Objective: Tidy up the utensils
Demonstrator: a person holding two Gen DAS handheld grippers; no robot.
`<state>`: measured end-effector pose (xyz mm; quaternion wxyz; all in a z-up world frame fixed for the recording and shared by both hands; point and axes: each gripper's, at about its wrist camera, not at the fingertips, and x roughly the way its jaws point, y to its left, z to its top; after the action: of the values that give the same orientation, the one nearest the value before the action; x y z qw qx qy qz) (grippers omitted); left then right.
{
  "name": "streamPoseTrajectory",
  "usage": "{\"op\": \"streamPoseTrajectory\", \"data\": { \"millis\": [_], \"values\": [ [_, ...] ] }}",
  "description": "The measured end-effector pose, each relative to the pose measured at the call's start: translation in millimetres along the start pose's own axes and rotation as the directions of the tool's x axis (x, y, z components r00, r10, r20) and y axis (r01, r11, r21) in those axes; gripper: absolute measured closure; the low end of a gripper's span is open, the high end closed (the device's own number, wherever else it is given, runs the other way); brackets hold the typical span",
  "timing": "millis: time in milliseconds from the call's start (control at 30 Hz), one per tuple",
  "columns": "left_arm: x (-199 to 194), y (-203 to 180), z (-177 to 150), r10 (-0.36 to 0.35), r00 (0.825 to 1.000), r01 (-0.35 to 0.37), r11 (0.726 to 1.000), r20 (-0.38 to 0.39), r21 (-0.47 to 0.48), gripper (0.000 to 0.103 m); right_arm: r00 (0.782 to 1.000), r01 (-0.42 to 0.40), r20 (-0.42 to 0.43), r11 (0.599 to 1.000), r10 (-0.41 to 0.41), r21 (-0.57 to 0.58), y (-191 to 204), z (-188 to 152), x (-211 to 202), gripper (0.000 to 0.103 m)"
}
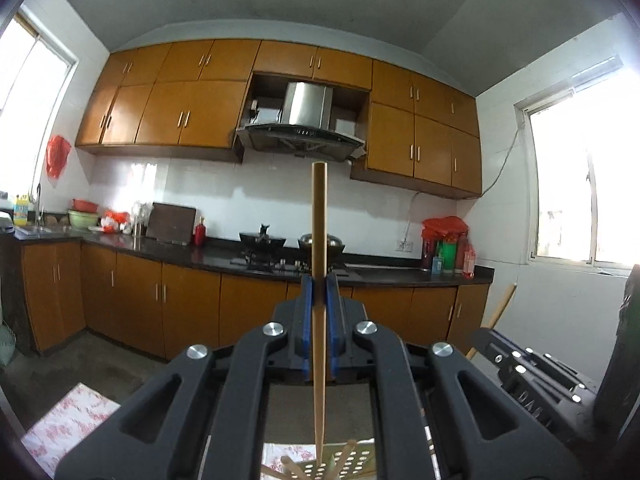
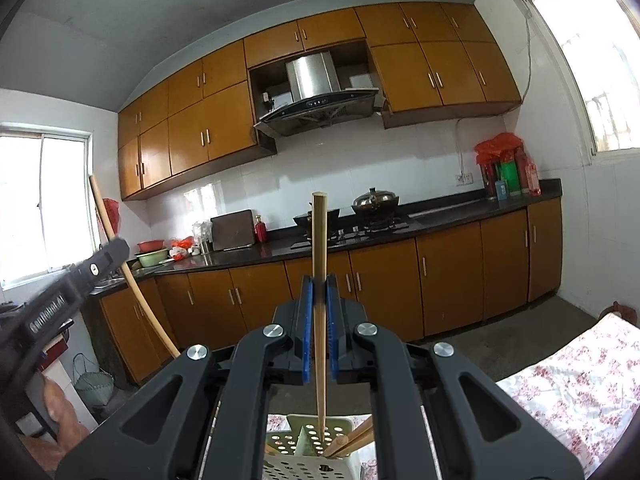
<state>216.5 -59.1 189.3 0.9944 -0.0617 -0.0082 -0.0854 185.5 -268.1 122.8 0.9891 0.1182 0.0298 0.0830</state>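
Left wrist view: left gripper (image 1: 319, 280) clamped on upright chopstick (image 1: 319, 240), tip over perforated holder (image 1: 352, 462). Right gripper (image 2: 319, 280) likewise pinches second chopstick (image 2: 319, 248), tip inside utensil caddy (image 2: 308, 440), apparently for dropping in.

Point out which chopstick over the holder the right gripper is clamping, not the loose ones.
The upright chopstick pinched between the right gripper pads, tip down over the perforated holder. The other chopsticks lean loose in the holder.
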Motion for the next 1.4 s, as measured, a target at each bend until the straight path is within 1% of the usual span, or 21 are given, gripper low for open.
{"op": "streamPoseTrajectory", "data": {
  "millis": [300,433,467,500,533,567,600,667,733,767,800,833,867,900,933,967,1000,1067,1167,1300,1400],
  "values": [
    [18.9,12.9,-36.0,0.01,0.998,-0.012,0.999,-0.063,-0.037,0.095,0.999,-0.009,-0.052,1.0,0.009,-0.005,1.8,-11.4,8.2,0.096],
    [23.0,17.4,-47.6,-0.001,0.996,-0.003,0.999,-0.091,-0.04,0.095,0.996,-0.019,-0.085,1.0,0.019,-0.004,2.4,-15.8,10.1,0.095],
    [23.1,19.0,-49.8,-0.005,0.995,0.001,0.999,-0.095,-0.043,0.093,0.996,-0.019,-0.09,1.0,0.019,-0.004,1.6,-16.8,9.6,0.095],
    [24.0,19.9,-49.8,-0.009,0.995,0.005,0.999,-0.103,-0.047,0.089,0.995,-0.019,-0.099,1.0,0.018,-0.005,1.2,-17.2,9.1,0.091],
    [23.5,22.0,-50.3,-0.007,0.994,0.001,0.999,-0.111,-0.052,0.078,0.994,-0.018,-0.104,1.0,0.018,-0.005,0.4,-16.9,8.1,0.087],
    [21.7,24.1,-49.3,-0.005,0.994,-0.002,0.998,-0.112,-0.057,0.072,0.994,-0.016,-0.104,1.0,0.016,-0.002,-0.7,-16.3,6.0,0.073],
    [19.1,24.7,-48.8,-0.003,0.994,-0.003,0.998,-0.107,-0.06,0.065,0.995,-0.013,-0.094,1.0,0.013,0.003,-2.9,-14.2,1.4,0.061],
    [9.5,30.1,-43.0,0.005,0.995,-0.011,0.998,-0.099,-0.056,0.059,0.997,-0.003,-0.076,1.0,0.003,-0.001,-5.7,-7.9,-8.0,0.059],
    [-0.7,35.8,-39.0,0.012,0.995,-0.017,0.999,-0.104,-0.049,0.048,0.997,0.002,-0.073,1.0,-0.002,-0.001,-8.5,-5.2,-15.7,0.055],
    [-6.8,39.1,-37.3,0.016,0.994,-0.021,0.999,-0.109,-0.045,0.044,0.997,0.004,-0.071,1.0,-0.004,0.001,-10.2,-3.1,-23.4,0.048],
    [-16.0,44.1,-36.4,0.028,0.993,-0.032,0.999,-0.118,-0.036,0.036,0.998,0.005,-0.069,1.0,-0.005,0.002,-10.5,-2.8,-27.0,0.039],
    [-23.1,46.7,-36.8,0.032,0.992,-0.036,0.999,-0.12,-0.031,0.029,0.998,0.006,-0.068,1.0,-0.006,0.0,-10.8,-2.8,-34.2,0.036],
    [-33.0,50.1,-37.9,0.036,0.992,-0.039,0.999,-0.122,-0.024,0.026,0.998,0.009,-0.069,1.0,-0.009,-0.008,-10.3,-4.0,-41.5,0.028],
    [-42.8,53.8,-40.0,0.045,0.991,-0.047,0.999,-0.123,-0.015,0.018,0.997,0.013,-0.07,1.0,-0.014,-0.015,-9.0,-5.7,-45.6,0.02],
    [-54.3,58.1,-43.3,0.059,0.99,-0.06,0.998,-0.125,-0.004,0.011,0.997,0.016,-0.072,1.0,-0.017,-0.025,-7.8,-8.0,-50.7,0.016],
    [-66.0,62.2,-47.4,0.072,0.989,-0.071,0.997,-0.13,0.01,0.009,0.997,0.018,-0.075,0.999,-0.021,-0.036,-5.9,-10.9,-55.6,0.008],
    [-73.8,64.8,-50.3,0.083,0.987,-0.081,0.996,-0.134,0.019,0.005,0.996,0.03,-0.081,0.998,-0.034,-0.056,-2.4,-15.6,-62.1,0.004],
    [-92.3,71.2,-58.7,0.12,0.981,-0.115,0.992,-0.154,0.042,0.004,0.994,0.053,-0.088,0.994,-0.061,-0.091,3.9,-24.1,-71.6,0.002],
    [-114.8,79.8,-71.3,0.159,0.967,-0.153,0.987,-0.199,0.047,0.004,0.987,0.101,-0.109,0.985,-0.117,-0.139,13.7,-37.2,-80.1,0.002],
    [-139.8,84.6,-88.2,0.168,0.955,-0.168,0.986,-0.242,0.023,0.004,0.975,0.137,-0.151,0.974,-0.165,-0.181,22.6,-56.2,-89.1,0.002],
    [-156.1,82.3,-98.9,0.158,0.953,-0.157,0.987,-0.26,0.024,0.004,0.971,0.14,-0.168,0.974,-0.171,-0.179,22.7,-73.0,-101.6,0.002]
  ]
}}
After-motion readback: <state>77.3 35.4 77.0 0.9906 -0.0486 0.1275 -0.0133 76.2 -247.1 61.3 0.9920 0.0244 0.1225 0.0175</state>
